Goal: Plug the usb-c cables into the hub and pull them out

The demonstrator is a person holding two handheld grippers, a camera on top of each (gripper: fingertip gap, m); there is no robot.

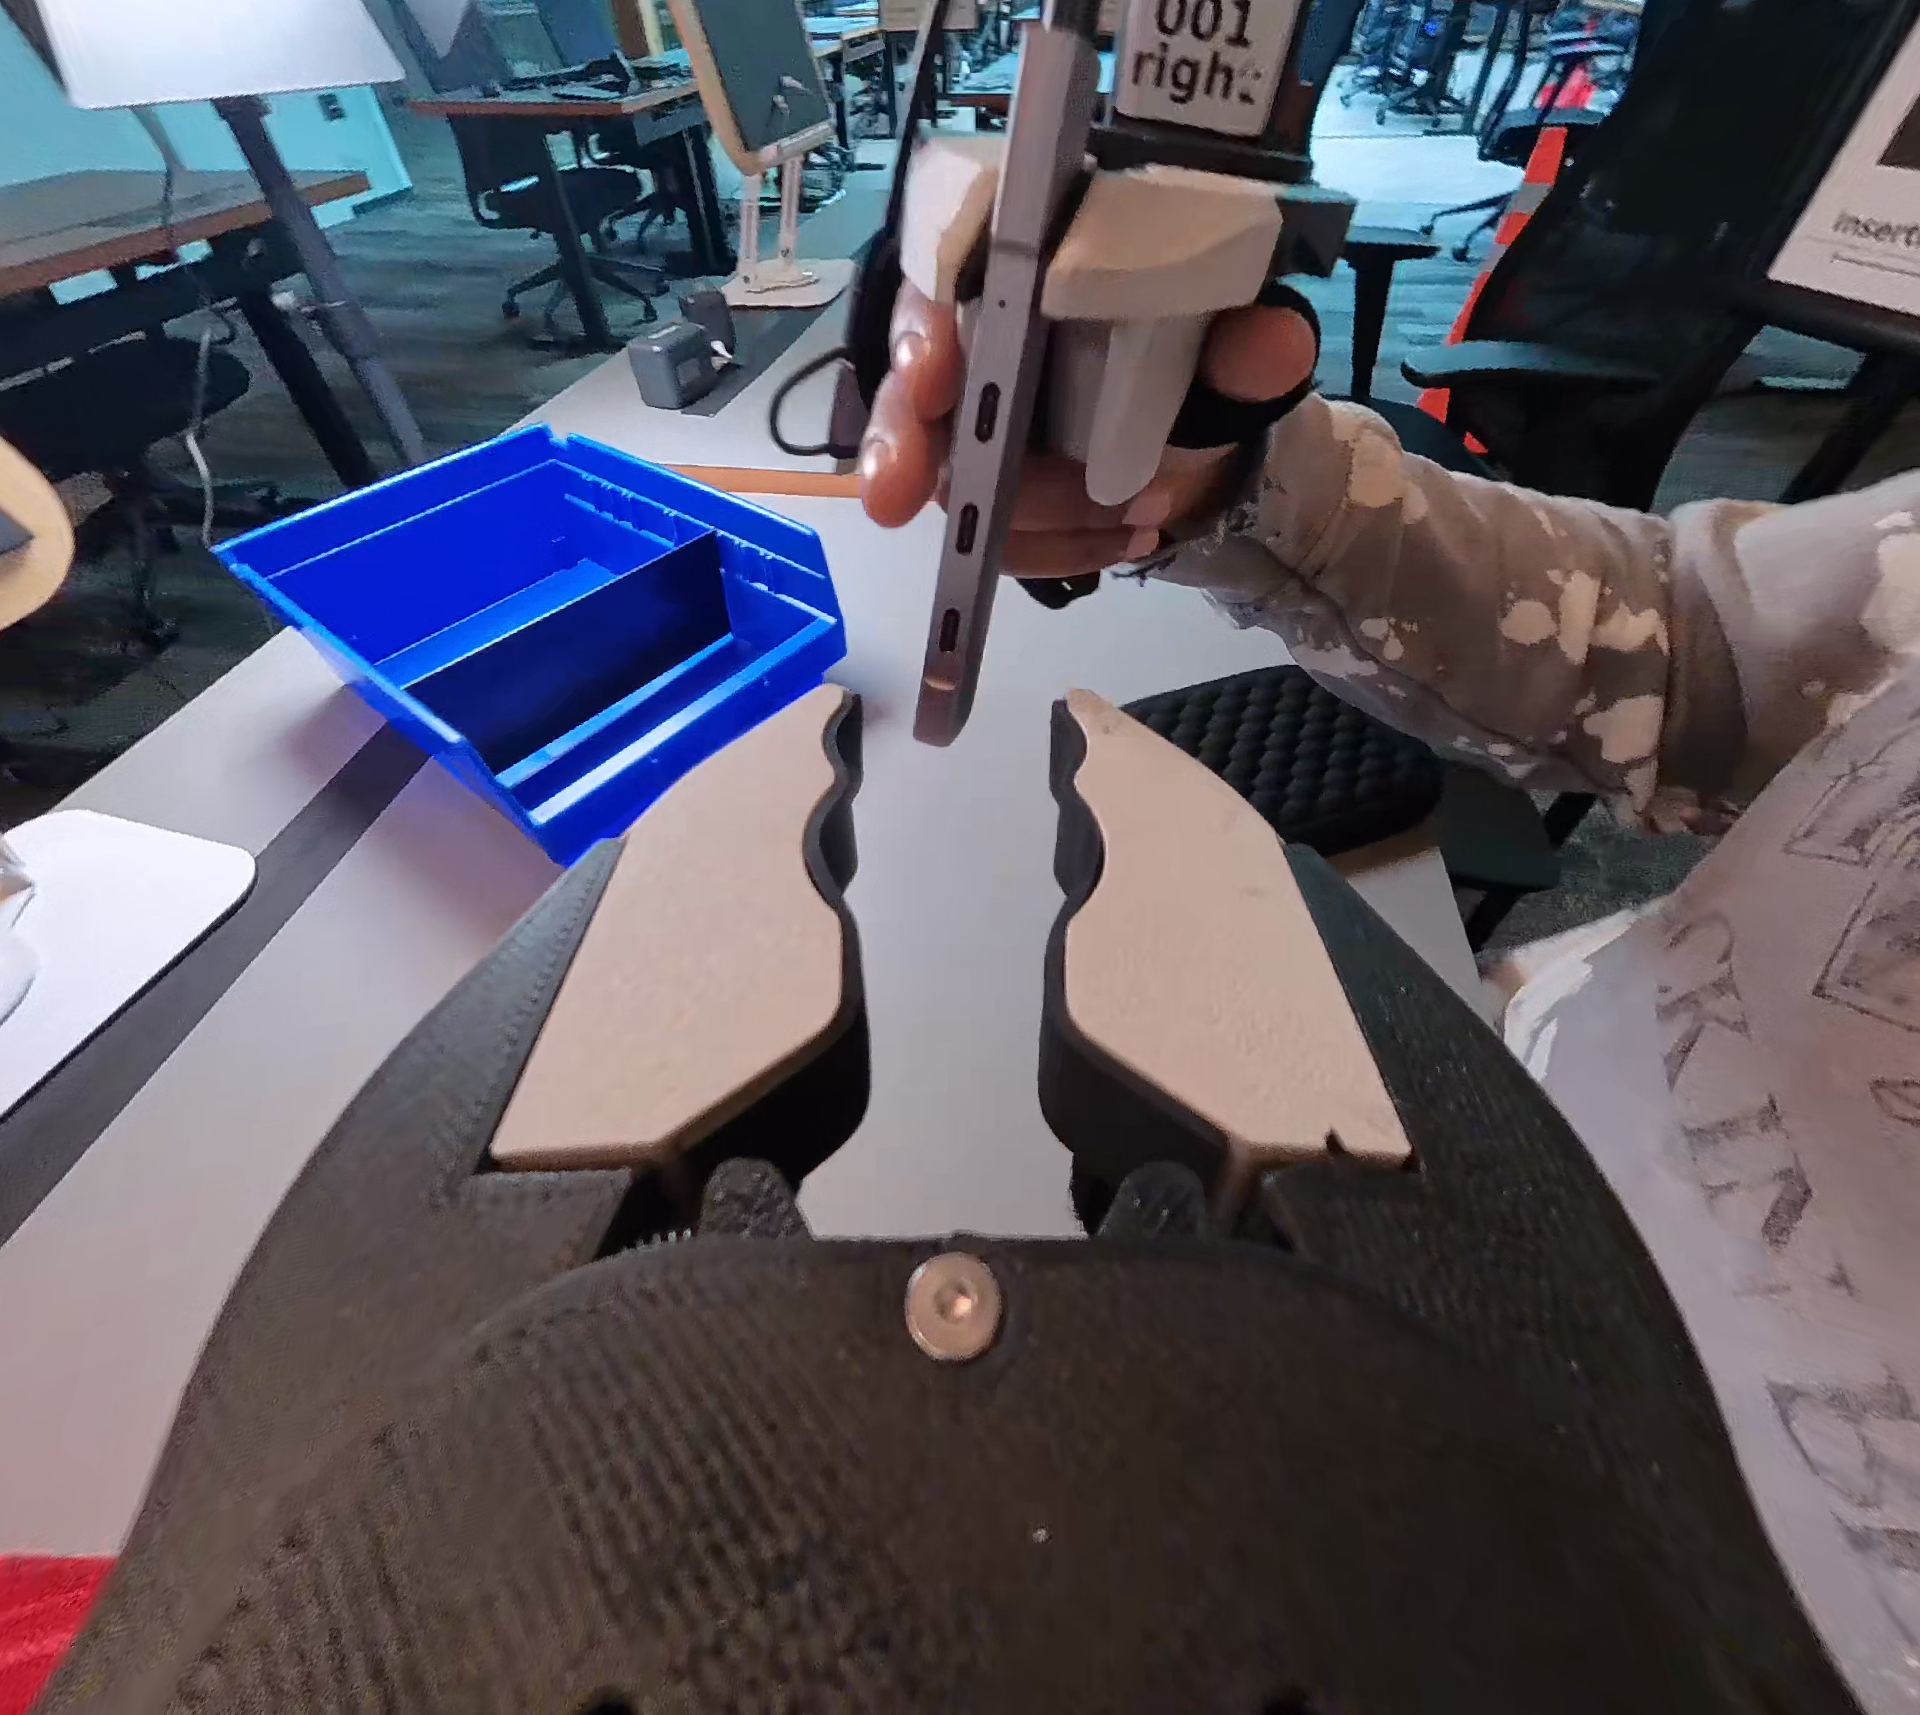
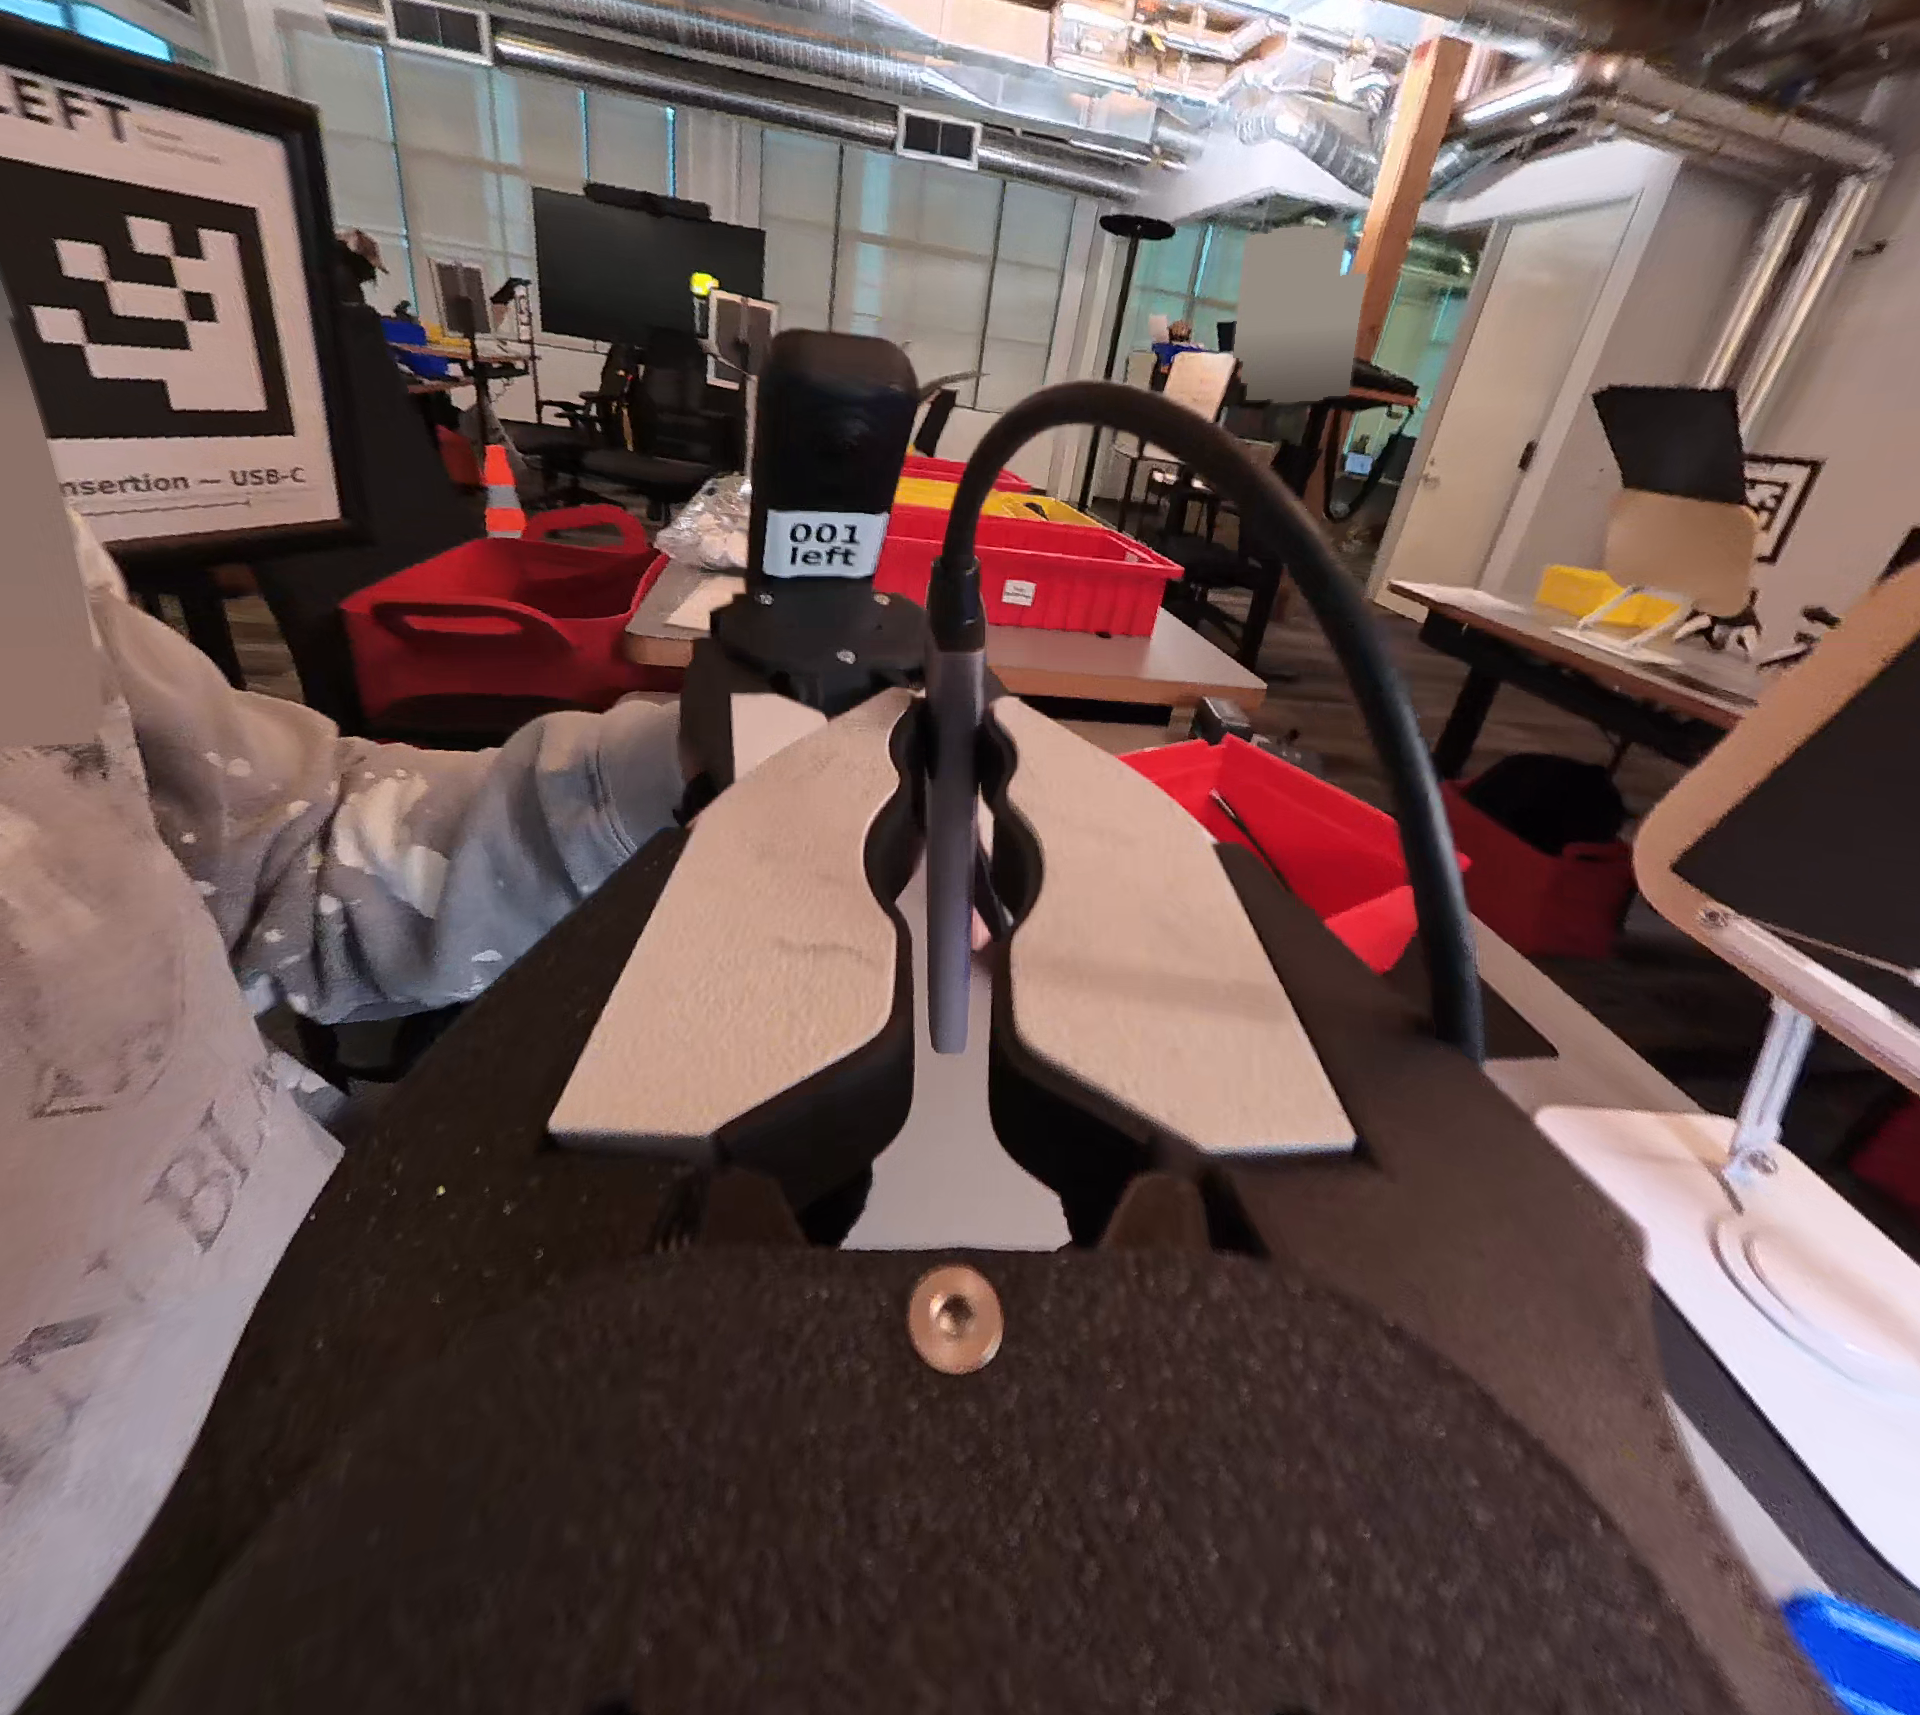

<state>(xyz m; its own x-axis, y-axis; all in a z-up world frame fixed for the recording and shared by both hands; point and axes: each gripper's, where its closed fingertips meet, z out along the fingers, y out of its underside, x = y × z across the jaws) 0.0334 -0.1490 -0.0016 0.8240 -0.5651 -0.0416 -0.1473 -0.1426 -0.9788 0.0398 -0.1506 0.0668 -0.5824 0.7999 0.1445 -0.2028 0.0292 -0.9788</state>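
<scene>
My right gripper (image 2: 954, 720) is shut on a slim grey USB hub (image 2: 951, 834), seen edge-on between its pads. A black cable (image 2: 1299, 543) arcs from the hub's top over to the right. In the left wrist view the hub (image 1: 987, 460) hangs upright in the right gripper (image 1: 1039, 242), a row of small ports facing me. Its lower end sits just above the grey table (image 1: 956, 990), right in front of the fingertips of my left gripper (image 1: 956, 715), which is open and empty. No loose cable plug shows.
A blue bin (image 1: 540, 616) with a divider lies empty on the table to the left. A black mesh chair (image 1: 1288, 761) stands at the right edge. White stand bases (image 1: 104, 917) (image 2: 1714, 1250) sit on the table. Red bins (image 2: 1039, 574) stand on tables beyond. Across from one pair of fingers to the other is roughly 7 cm.
</scene>
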